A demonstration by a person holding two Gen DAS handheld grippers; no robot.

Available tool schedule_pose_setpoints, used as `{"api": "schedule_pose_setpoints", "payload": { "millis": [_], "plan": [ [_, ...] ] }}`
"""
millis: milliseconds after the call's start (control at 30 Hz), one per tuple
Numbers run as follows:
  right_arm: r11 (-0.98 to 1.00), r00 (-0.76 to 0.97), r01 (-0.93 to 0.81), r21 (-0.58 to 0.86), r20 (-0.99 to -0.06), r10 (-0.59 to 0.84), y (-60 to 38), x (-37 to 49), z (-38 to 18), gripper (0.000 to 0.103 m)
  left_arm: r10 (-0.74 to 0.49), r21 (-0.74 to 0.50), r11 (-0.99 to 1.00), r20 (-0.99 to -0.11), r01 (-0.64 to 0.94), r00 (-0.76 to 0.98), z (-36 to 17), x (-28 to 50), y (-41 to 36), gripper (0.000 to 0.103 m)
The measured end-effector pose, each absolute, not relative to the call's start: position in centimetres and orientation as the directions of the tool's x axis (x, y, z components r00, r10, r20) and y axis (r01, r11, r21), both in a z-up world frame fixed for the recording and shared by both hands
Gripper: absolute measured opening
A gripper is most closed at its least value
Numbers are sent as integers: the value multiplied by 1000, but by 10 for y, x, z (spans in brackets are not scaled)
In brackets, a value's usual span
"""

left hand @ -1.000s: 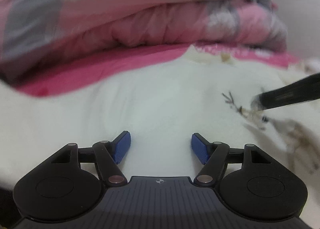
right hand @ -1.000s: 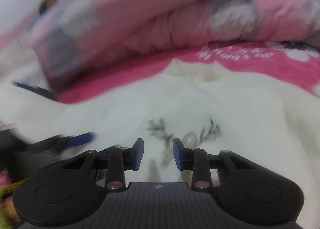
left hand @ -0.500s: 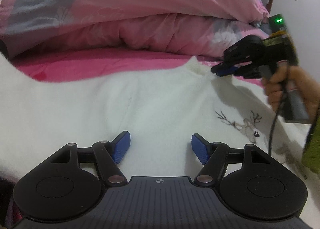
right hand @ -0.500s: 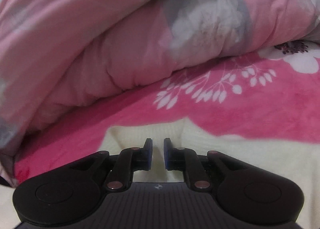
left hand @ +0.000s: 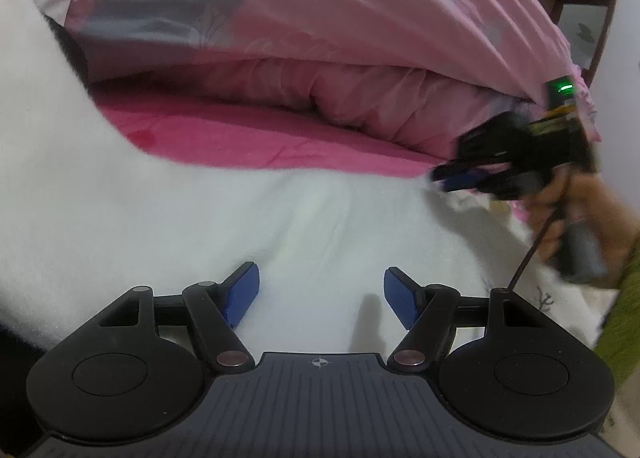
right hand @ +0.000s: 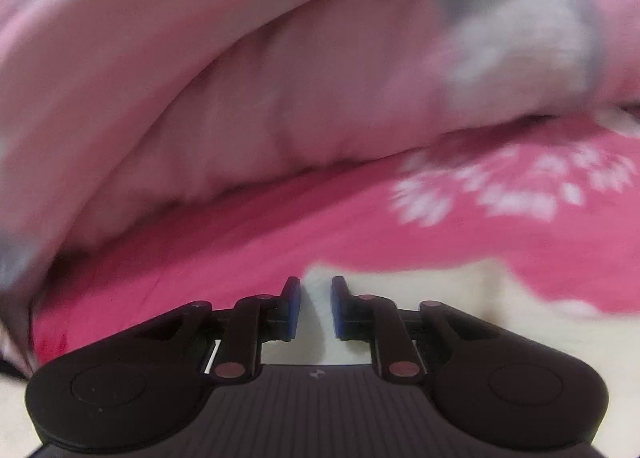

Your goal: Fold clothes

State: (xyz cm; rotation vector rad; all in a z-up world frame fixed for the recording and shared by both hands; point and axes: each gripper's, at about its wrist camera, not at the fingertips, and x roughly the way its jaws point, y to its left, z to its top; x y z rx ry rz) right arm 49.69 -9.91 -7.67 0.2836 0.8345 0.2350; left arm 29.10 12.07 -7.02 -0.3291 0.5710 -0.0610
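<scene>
You are at the opening of the fold, getting a hold on the white sweater (left hand: 248, 218), which lies spread flat on the pink bedsheet (left hand: 240, 138) with its far edge running along the sheet just short of the heaped pink quilt (left hand: 360, 38). Your right gripper (right hand: 316, 306) sits at that far edge near the neckline; its jaws stand only narrowly apart and are opening a little, with cream knit showing in the gap, but the blur leaves it unclear whether the pads (right hand: 295, 310) actually press the cloth. I read it as not yet a firm pinch. Your left gripper (left hand: 320, 294) hovers over the middle of the sweater body with its fingers (left hand: 242, 296) spread wide and nothing between them. The next move seems to call for closing the right jaws firmly on the collar edge and sending the left to a matching edge, so both lift together. Room is tight at the far side: the quilt bulges over the sheet just beyond the sweater, so a lift should probably come back toward you. The near side looks open, though a green cloth (left hand: 624, 318) lies at the right edge.
</scene>
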Motion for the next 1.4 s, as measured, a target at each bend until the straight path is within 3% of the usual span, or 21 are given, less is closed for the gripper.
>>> {"api": "schedule_pose_setpoints", "payload": {
  "millis": [100,200,400,567,667,700,833,933,1067,1133,1200,1267,1333,1400],
  "plan": [
    [923,671,-108,370,-658,342,-141,461,-47,18,-143,-317,948,-524,-37,840,-69,292,121,70],
    [945,647,-141,296,-695,314,-168,428,-30,21,-130,-299,953,-528,-41,839,-68,292,117,70],
    [978,532,-164,132,-823,200,-163,445,-75,19,-123,-293,955,-526,-43,841,-69,291,117,70],
    [997,622,-23,80,-779,77,-172,488,-88,7,-123,-290,956,-525,-41,842,-70,291,117,70],
    [997,662,64,-35,-746,-68,-180,502,-86,13,-124,-291,956,-525,-41,842,-70,291,117,70],
    [994,660,100,-35,-746,-93,-188,505,-85,13,-124,-291,956,-525,-41,842,-70,291,117,70],
    [947,685,111,303,-713,148,-230,468,-54,14,-124,-291,956,-525,-41,842,-71,291,117,70],
    [960,689,-1,282,-695,204,-230,420,-25,23,-123,-290,956,-527,-42,841,-71,291,117,70],
    [970,571,-109,218,-785,240,-216,383,-29,28,-123,-288,957,-528,-42,840,-71,291,117,70],
    [985,532,-72,157,-829,171,-215,388,-50,28,-123,-290,956,-527,-42,841,-71,290,117,70],
    [995,546,-10,101,-833,90,-226,406,-68,25,-125,-292,955,-527,-41,841,-72,290,117,70],
    [984,580,81,161,-810,85,-247,424,-69,21,-127,-296,954,-525,-41,841,-72,291,117,70],
    [962,610,163,219,-789,76,-267,441,-68,8,-127,-297,954,-526,-41,841,-72,291,117,71],
    [955,620,182,233,-781,73,-270,439,-62,7,-127,-297,954,-526,-41,841,-72,291,117,71]
  ]
}}
